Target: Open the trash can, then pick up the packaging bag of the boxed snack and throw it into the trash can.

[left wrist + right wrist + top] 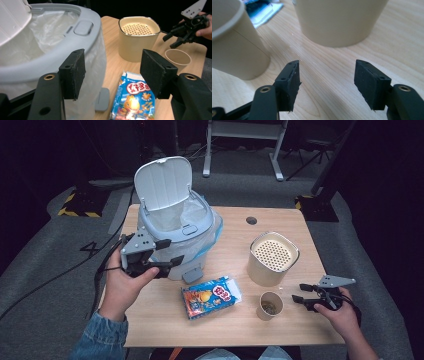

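With jaws spread and empty, the right gripper (pixel 305 298) is held low beside the paper cup (pixel 270 305) on the bench (pixel 230 320). The snack packet (pixel 211 296) lies mid-bench; beyond, the left gripper (pixel 165 254), likewise spread, is poised against the open lined bin (pixel 175 220). A square approach is advised.

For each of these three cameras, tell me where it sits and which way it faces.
High view: above the table, facing forward and down; both hands and tools show.
Left gripper view: on the left tool, facing the trash bin and snack packet.
Right gripper view: on the right tool, low, facing the paper cup.
Shared: cup, beige container.
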